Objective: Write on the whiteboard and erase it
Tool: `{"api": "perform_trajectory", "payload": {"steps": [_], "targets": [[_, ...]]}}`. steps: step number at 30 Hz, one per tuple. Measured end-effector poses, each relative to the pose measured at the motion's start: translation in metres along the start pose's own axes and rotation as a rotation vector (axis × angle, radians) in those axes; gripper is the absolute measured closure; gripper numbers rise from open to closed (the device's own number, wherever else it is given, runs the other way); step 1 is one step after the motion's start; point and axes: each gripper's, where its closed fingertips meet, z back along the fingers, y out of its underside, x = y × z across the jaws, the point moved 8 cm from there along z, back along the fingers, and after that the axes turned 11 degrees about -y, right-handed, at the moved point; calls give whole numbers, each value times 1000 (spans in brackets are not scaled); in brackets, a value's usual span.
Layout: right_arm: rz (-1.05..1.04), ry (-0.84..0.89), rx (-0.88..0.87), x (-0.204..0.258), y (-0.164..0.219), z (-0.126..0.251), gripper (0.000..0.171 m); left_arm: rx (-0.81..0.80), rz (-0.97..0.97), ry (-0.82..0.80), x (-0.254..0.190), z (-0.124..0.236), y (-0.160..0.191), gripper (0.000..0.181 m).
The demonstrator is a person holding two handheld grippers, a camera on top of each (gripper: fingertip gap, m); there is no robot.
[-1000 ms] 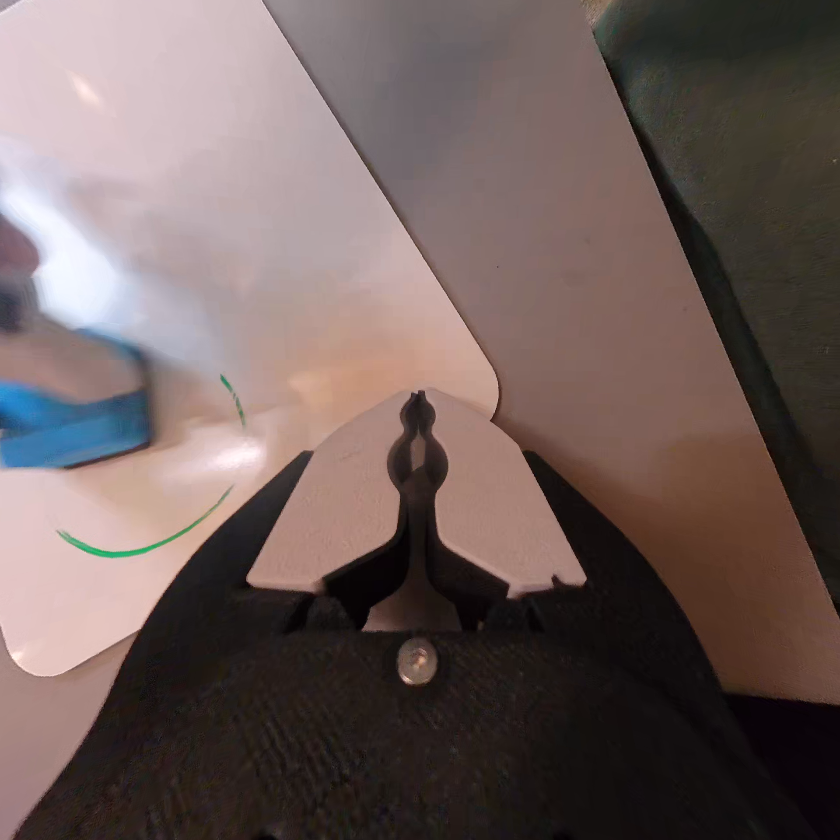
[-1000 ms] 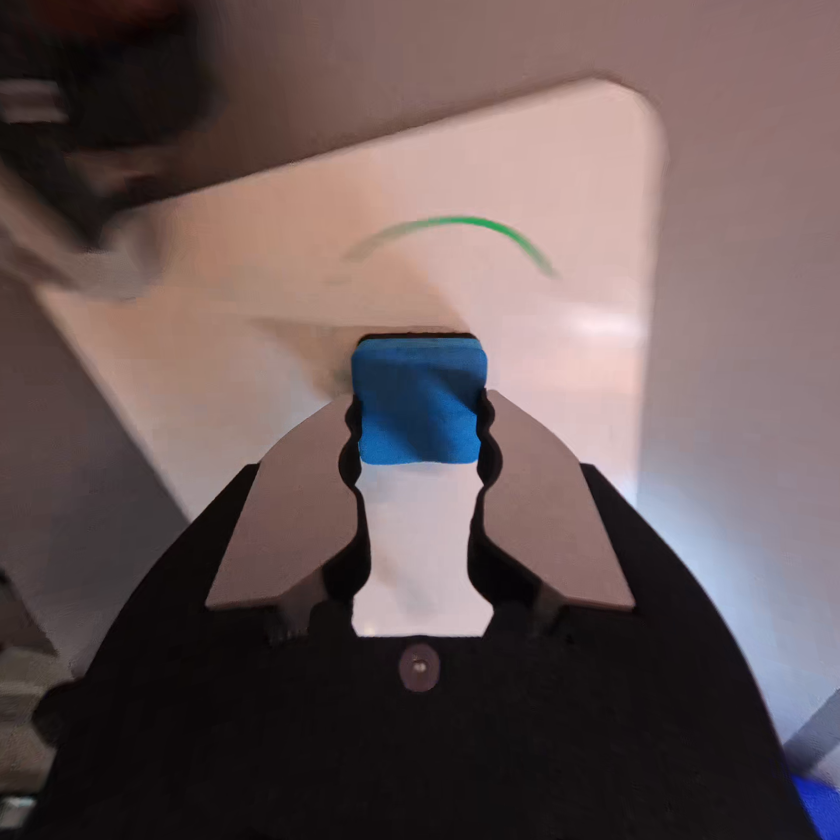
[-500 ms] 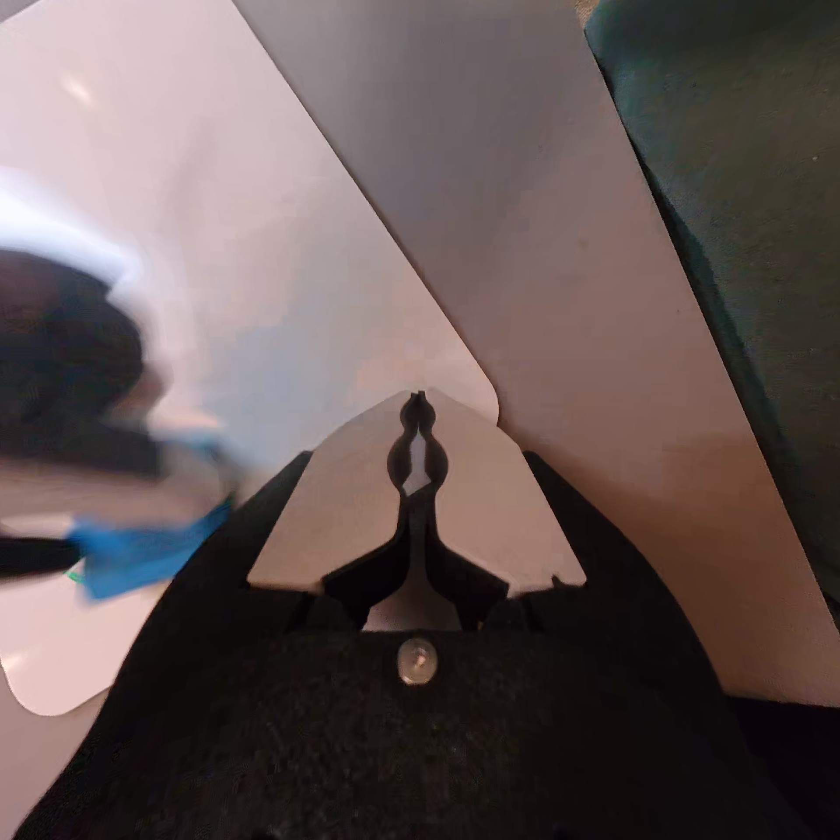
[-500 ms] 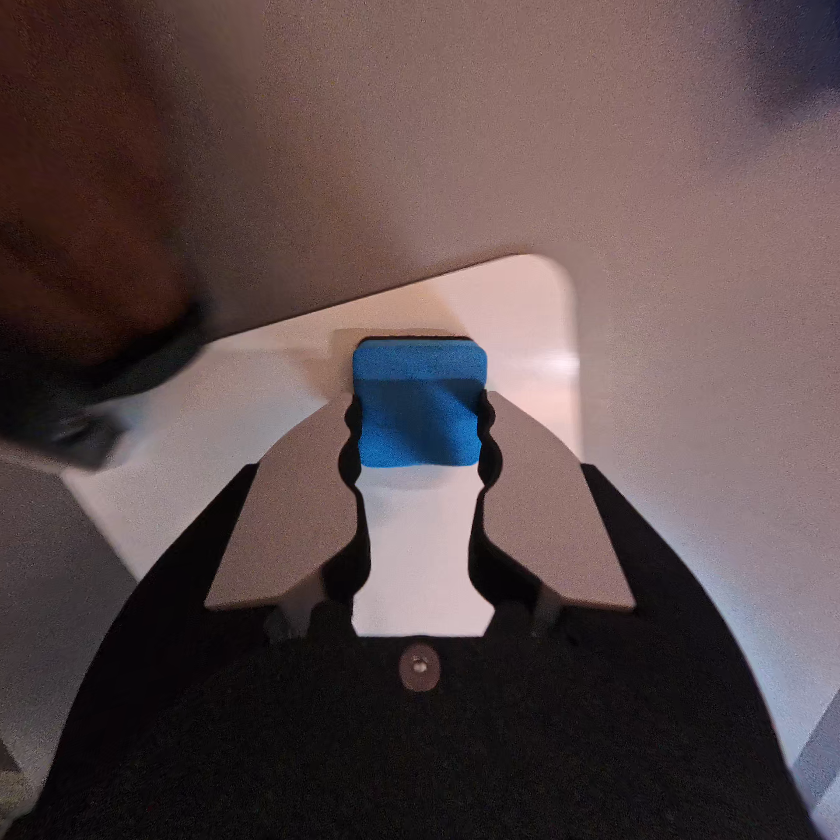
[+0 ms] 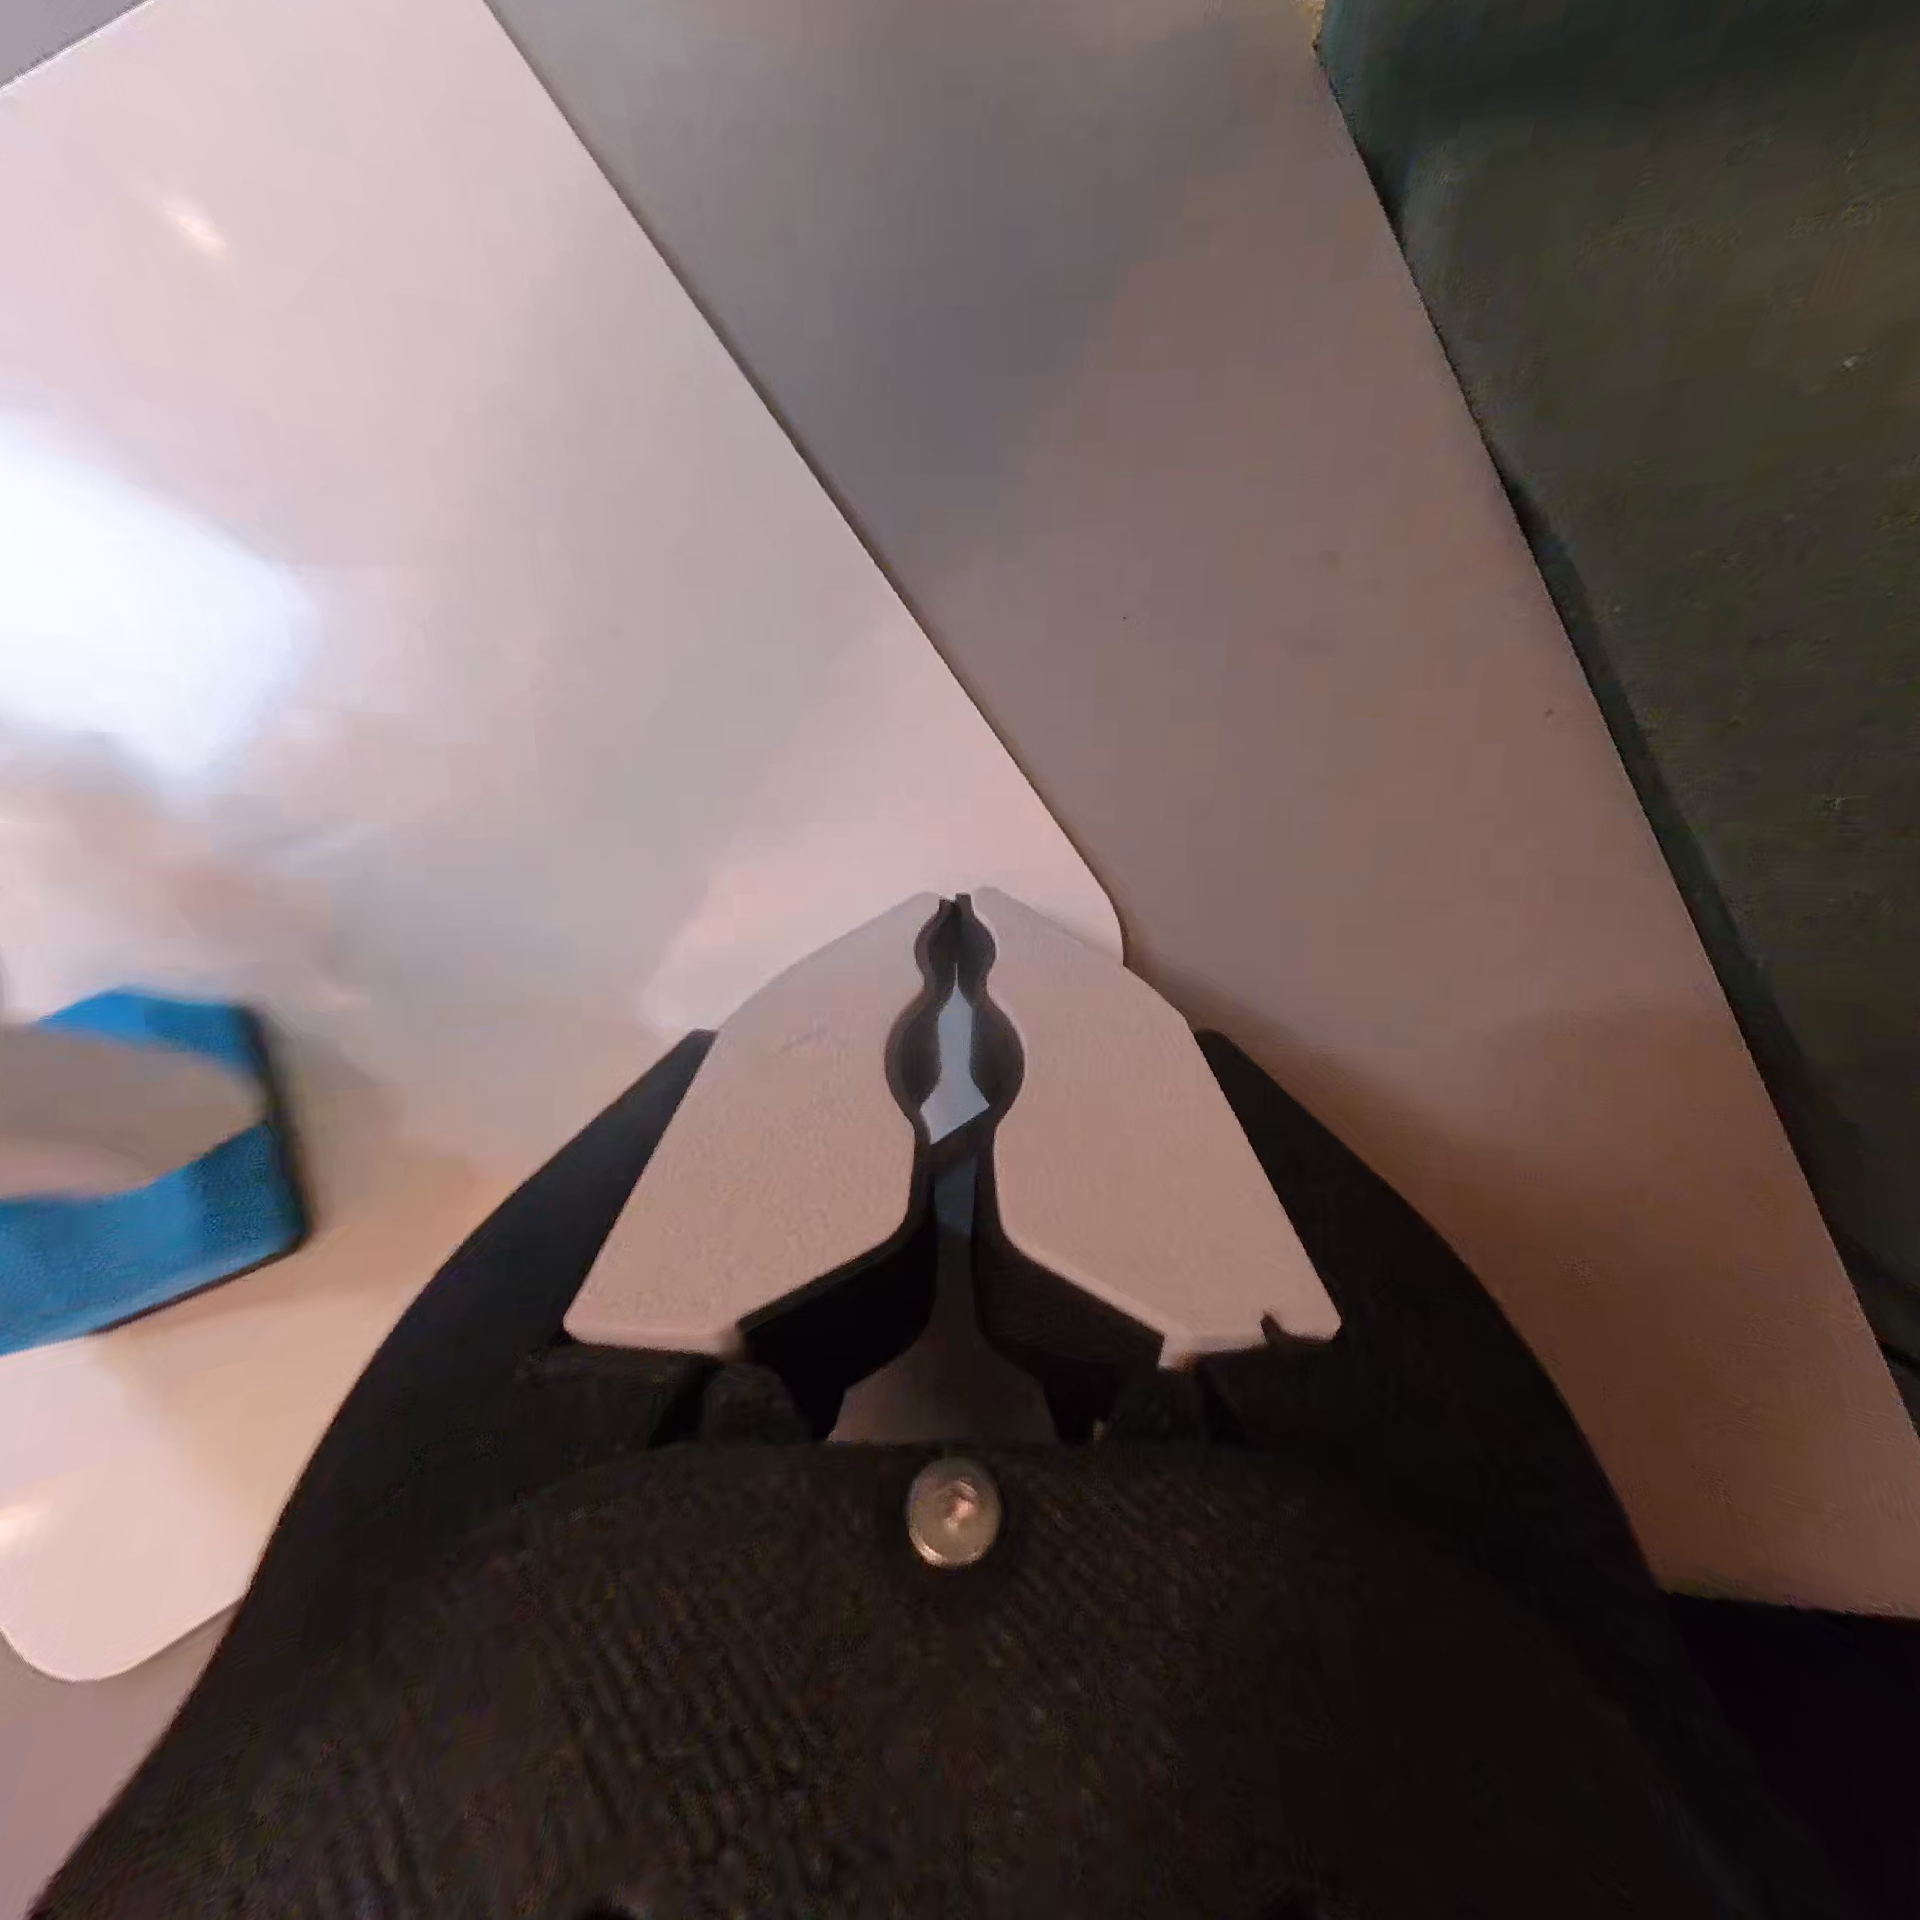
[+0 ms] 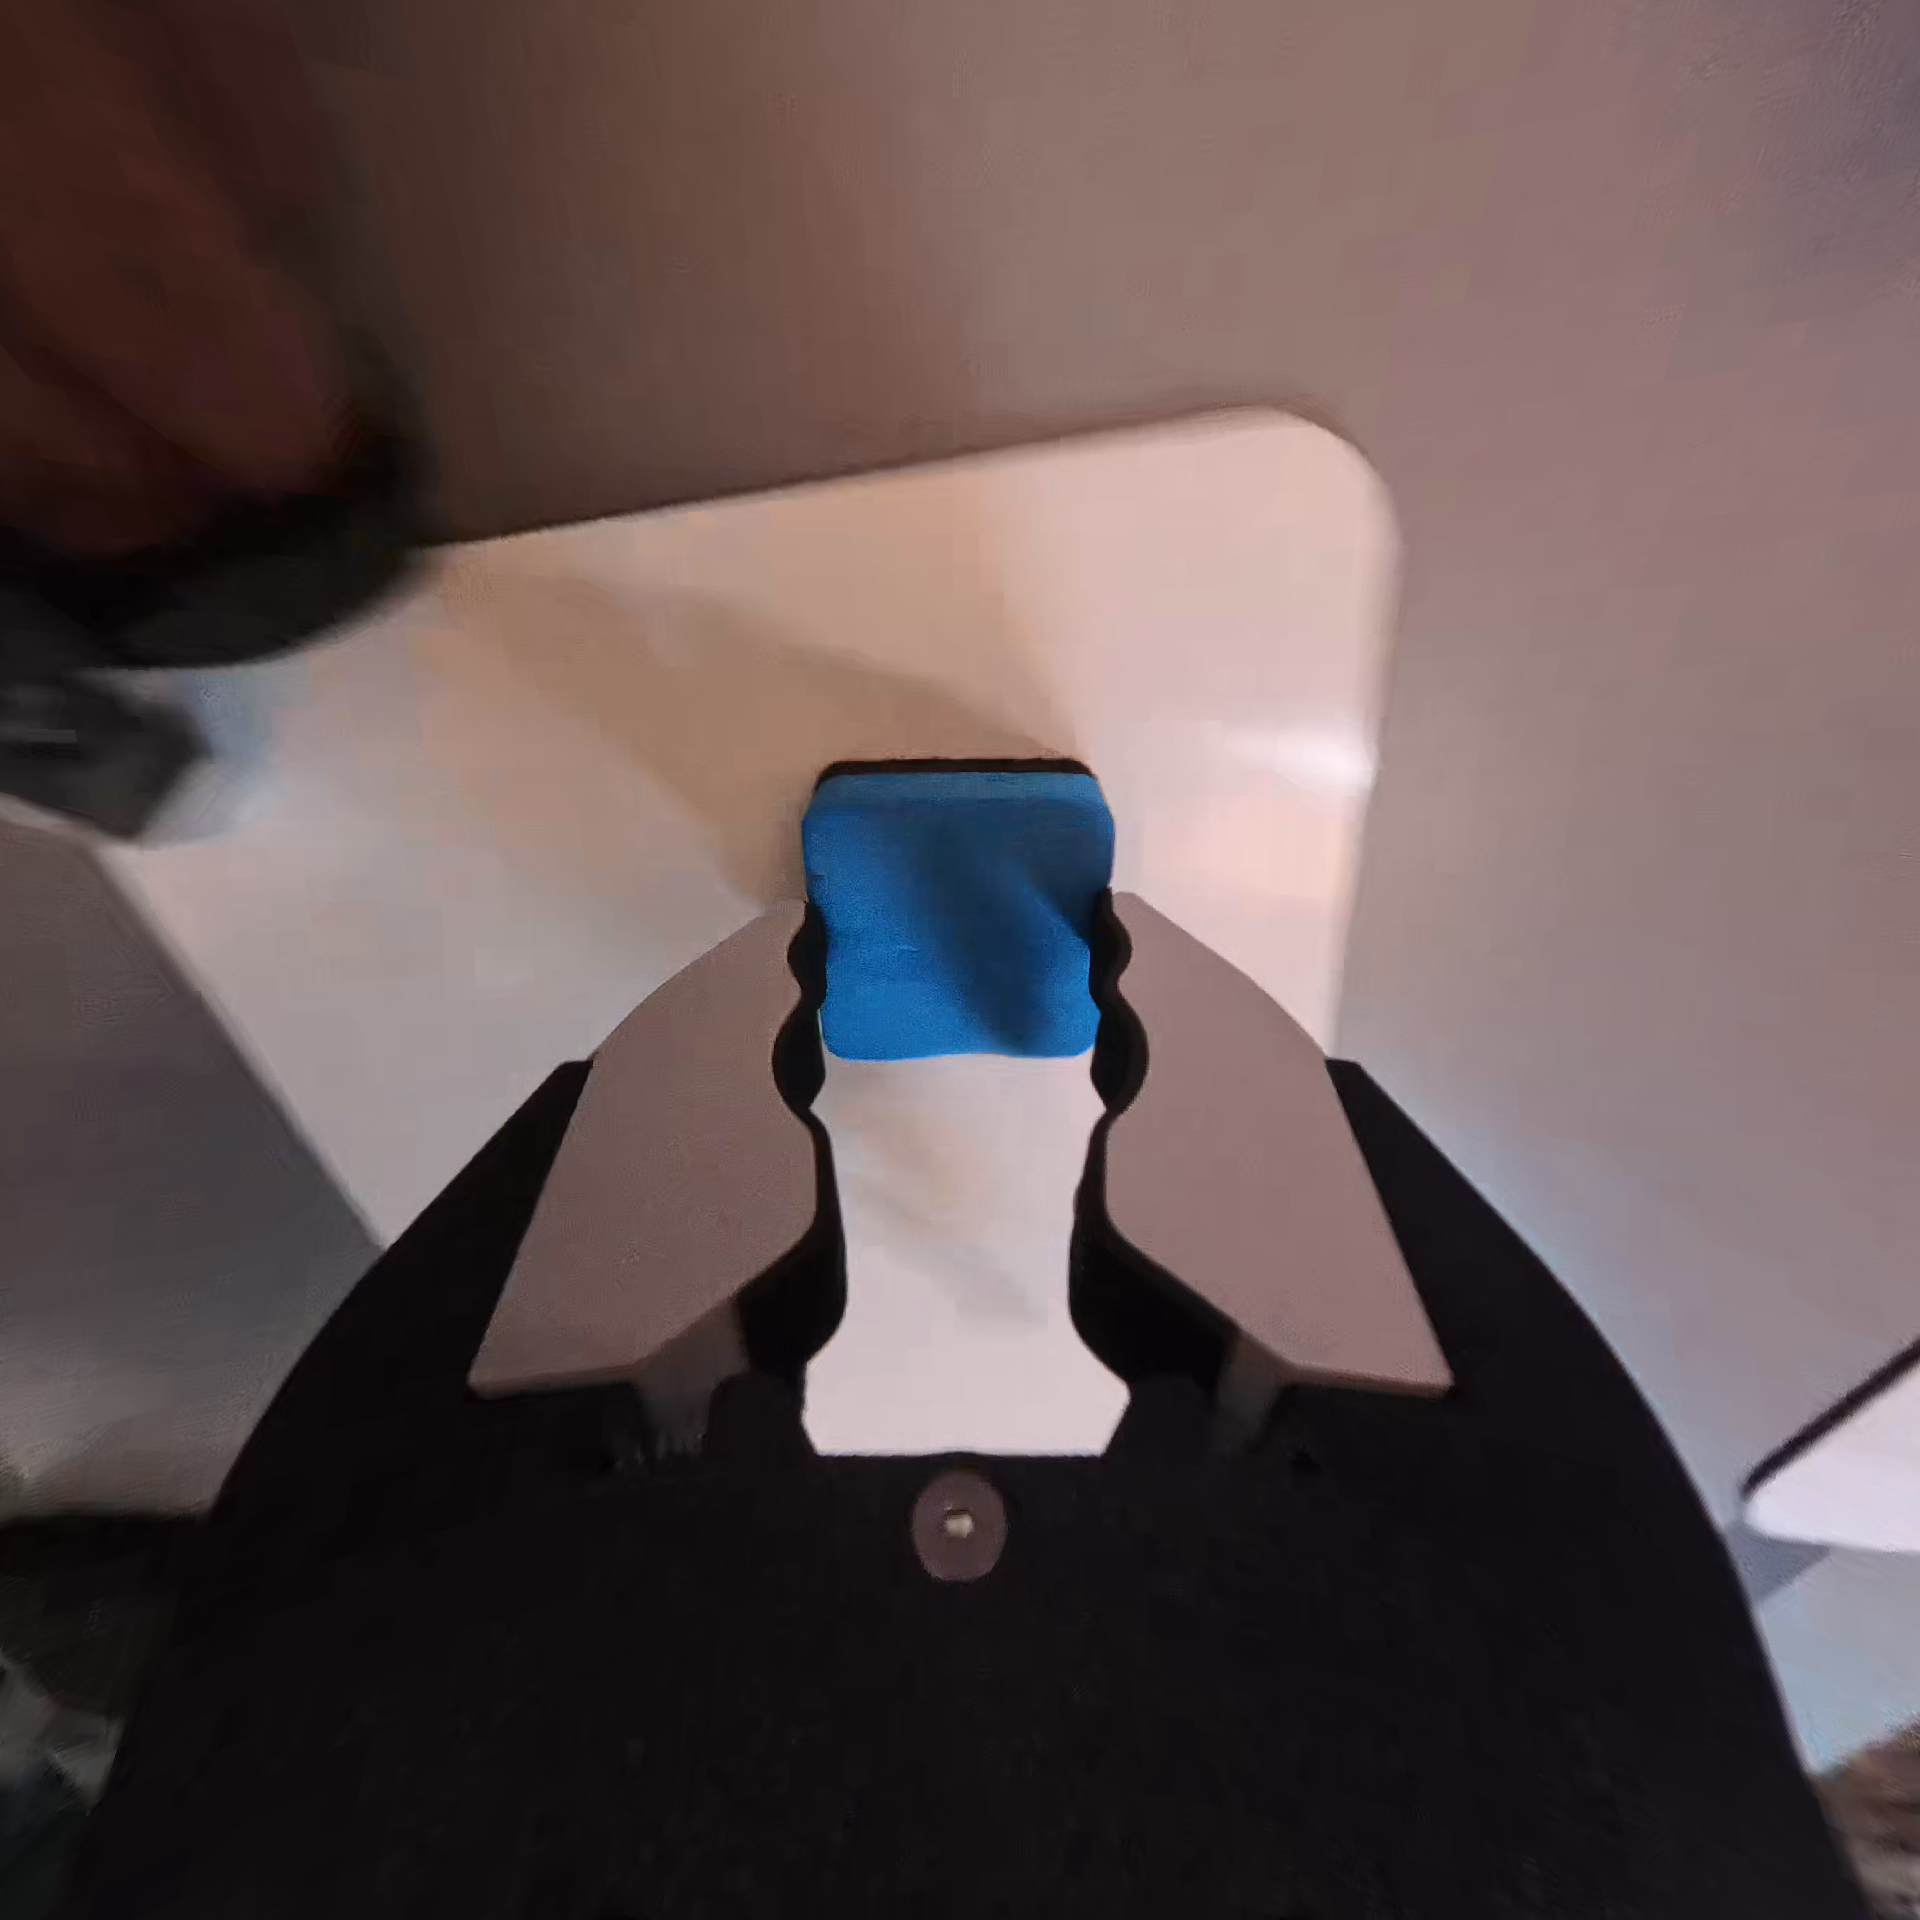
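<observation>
Pressure should stay flat and even as the right tool (image 6: 958,940), clamped on the blue eraser (image 6: 951,925), wipes the whiteboard (image 6: 1195,582) on the tabletop (image 5: 1195,520), while the left tool (image 5: 956,914), pinched closed with nothing visible between its tips, rests at the board's corner.

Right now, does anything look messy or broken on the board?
Nothing stands out. The whiteboard looks clean, with no marks showing in either view. The right tool squeezes the blue eraser flat on it, and the left tool is shut at the board's corner.
</observation>
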Motion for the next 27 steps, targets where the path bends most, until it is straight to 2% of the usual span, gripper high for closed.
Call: {"api": "perform_trajectory", "payload": {"steps": [2, 4, 6, 8, 10, 13, 15, 18, 20, 22, 25, 27], "targets": [[137, 7, 74, 27, -22, -7, 121, 0, 7, 9, 1, 0, 0, 181], [125, 19, 29, 14, -38, -6, 121, 5, 5, 9, 1, -1, -1, 181], [-64, 55, -66, -26, -25, 2, 121, 6, -2, -2, 0, -1, -1, 181], [-160, 92, -67, -37, 7, 7, 121, 5, -3, -3, 0, 0, -1, 181], [-114, 57, -36, 0, 22, 1, 121, 2, -11, -8, -1, 0, 0, 181], [-8, 32, -65, 64, 22, -11, 121, 4, -9, -5, -1, 0, -1, 181], [-132, 18, -160, 52, 49, -7, 121, 8, -12, -8, -3, -1, -2, 181], [-521, 110, -199, -15, 142, 13, 121, 22, -24, -18, -3, -1, -3, 181], [-656, 136, -194, -23, 184, 19, 121, 31, -32, -27, -4, 0, -4, 181], [-593, 133, -168, 3, 175, 13, 121, 32, -32, -27, -4, 0, -4, 181], [-351, 93, -78, 64, 105, -3, 121, 24, -17, -8, -3, -1, -4, 181], [-178, 103, -17, 90, 57, -11, 121, 25, -17, 10, -5, 0, -4, 181]]}}
